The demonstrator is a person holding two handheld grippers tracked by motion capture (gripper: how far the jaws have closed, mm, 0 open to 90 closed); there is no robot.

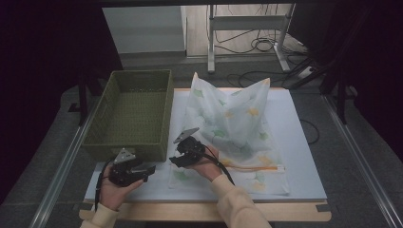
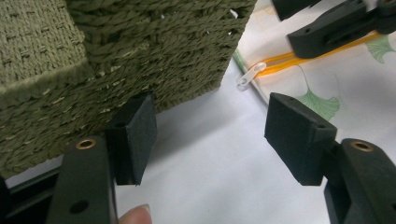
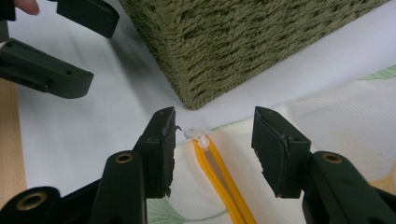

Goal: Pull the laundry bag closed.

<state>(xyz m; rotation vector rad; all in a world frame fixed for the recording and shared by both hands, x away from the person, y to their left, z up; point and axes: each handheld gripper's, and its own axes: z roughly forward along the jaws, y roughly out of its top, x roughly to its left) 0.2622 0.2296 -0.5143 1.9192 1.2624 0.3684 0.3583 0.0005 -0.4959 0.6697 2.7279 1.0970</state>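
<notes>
In the right gripper view, the right gripper is hovering over the bag at lower centre, jaws standing apart — the white zipper pull and orange zipper are lying between the pads, untouched. The left gripper is waiting with jaws wide and nothing in them, just beside the green basket — the pull is lying beyond them, toward the upper right.

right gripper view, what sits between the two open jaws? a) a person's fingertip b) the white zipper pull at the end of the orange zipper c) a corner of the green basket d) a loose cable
b: in the right gripper view the white zipper pull and the orange zipper of the leaf-print bag lie between the right gripper's spread pads, untouched, with the woven basket beyond them.
</notes>
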